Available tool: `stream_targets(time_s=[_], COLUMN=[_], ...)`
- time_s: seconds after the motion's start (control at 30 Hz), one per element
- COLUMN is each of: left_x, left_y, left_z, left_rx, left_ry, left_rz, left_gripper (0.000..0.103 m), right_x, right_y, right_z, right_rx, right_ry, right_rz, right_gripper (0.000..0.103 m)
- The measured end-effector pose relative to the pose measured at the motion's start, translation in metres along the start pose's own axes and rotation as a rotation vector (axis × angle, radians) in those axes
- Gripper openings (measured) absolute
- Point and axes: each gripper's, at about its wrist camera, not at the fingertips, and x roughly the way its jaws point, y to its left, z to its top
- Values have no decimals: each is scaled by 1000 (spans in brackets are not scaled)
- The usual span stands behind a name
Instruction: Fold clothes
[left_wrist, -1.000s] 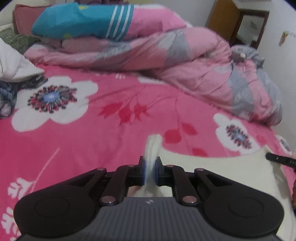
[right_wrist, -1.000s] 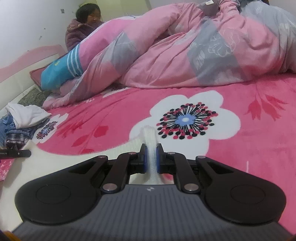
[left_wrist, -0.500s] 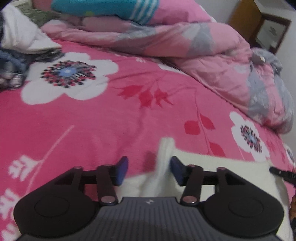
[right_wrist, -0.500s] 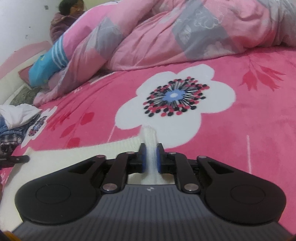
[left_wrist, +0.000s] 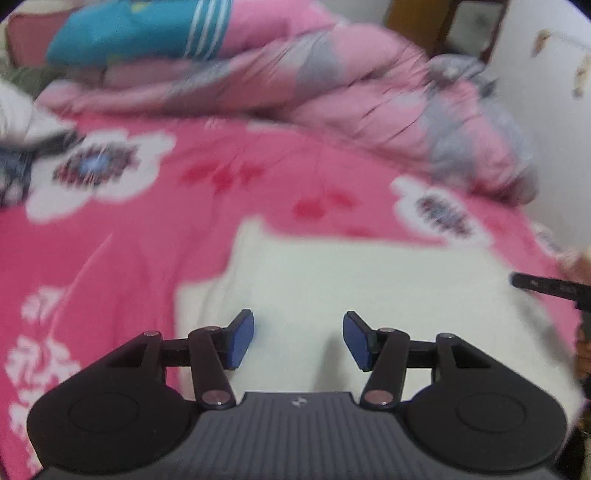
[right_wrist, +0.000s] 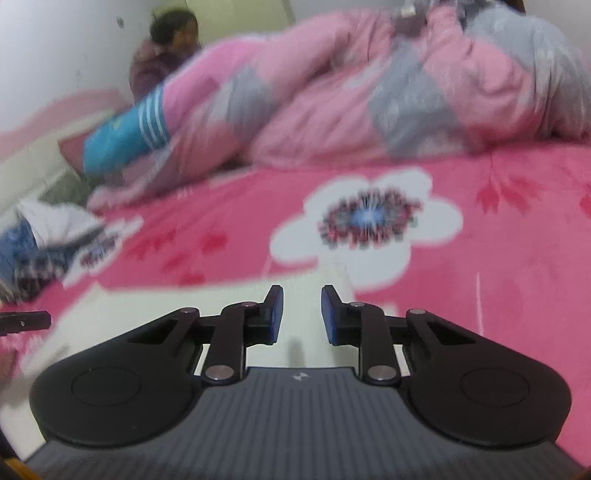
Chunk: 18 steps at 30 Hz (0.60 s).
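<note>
Left tool (left_wrist: 298, 340): pads spread, nothing pinched. Right tool (right_wrist: 302, 314): pads slightly parted, also empty. Both hover over the white garment (left_wrist: 369, 288), which lies flat on the pink flowered bed (left_wrist: 147, 229). The fabric looks soft, fuzzy, light and limp, so I expect it to sag and drag. Best hold: pinch the far edge at both corners and lift evenly.
</note>
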Motion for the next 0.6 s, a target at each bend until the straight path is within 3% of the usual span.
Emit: stream_targets(time_s=[0.07,0.13,0.33,0.47,0.6], left_x=[1,-10,-32,-33,-59], left_y=[2,0,4,3,2], left_z=[-1,0,-15,-22,-27], left_rx=[-7,-16,-11,12,20], left_ry=[-13,-17,-10,-7,-34], left_rz=[1,2,-10,8,-15], left_gripper=[54,54,58,57,58], right_x=[17,9,-41,-29,-54], right_y=[-11,-18,-3,-16,-16], right_z=[-12,-9,-14,-44,-42], right_rx=[22,86,21,36,92], right_ry=[49,33,-29,24,-10], right_rz=[-14,-3,-26,-54,-38], right_gripper=[14,11,12,11,12])
